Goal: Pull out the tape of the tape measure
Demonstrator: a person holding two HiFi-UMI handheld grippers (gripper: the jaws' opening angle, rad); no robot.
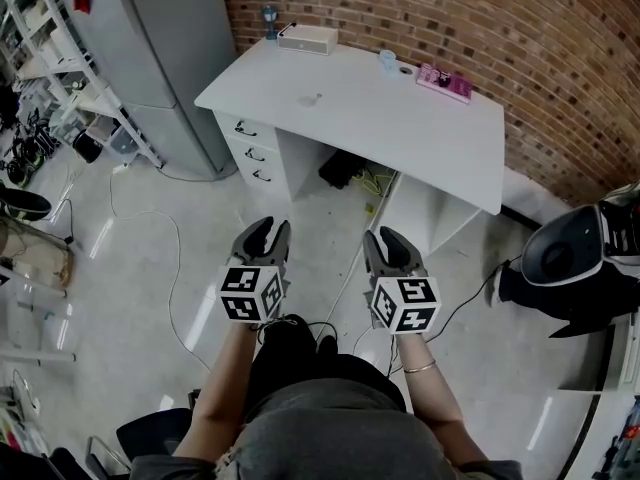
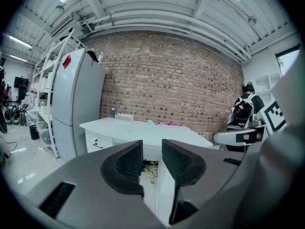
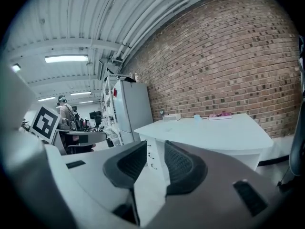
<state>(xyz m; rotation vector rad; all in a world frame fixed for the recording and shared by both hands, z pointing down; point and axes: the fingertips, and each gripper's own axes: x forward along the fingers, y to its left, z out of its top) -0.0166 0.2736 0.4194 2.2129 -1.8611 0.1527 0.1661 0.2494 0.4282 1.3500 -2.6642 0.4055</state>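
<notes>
- L side: left gripper [image 1: 266,234] is held at waist height over the floor, pointing at the desk [image 1: 400,128]. Jaws apart, nothing between the pads, only desk and floor showing through the gap.
- R side: right gripper [image 1: 392,244], same story. Jaws parted and empty, level w/ the left one, the two well apart.
- Tape measure: can't pick it out from here. Desk top has a white box [image 1: 307,38] at the far edge, a small blue cup [image 1: 388,62] and a pink item [image 1: 443,81] to the far right, plus a faint speck [image 1: 312,98] mid-top that's too small to call. My guess is it's among those.
- Step in hand, as I read it: approach, nothing grabbed yet. To do it well I'd get in close to the desk first and ID the case before committing. Then one gripper on the body and the other on the tape hook, pulling straight out.
- Edges: desk's near edge is between me and the items, so I'd reach over it, not into it. Drawers [image 1: 255,153] sit under the left half.
- Room: open floor straight ahead. Cables [image 1: 175,268] trail on the left, dark bulky object [image 1: 570,258] on the right, grey cabinet [image 1: 160,38] far left. Middle lane looks best.
</notes>
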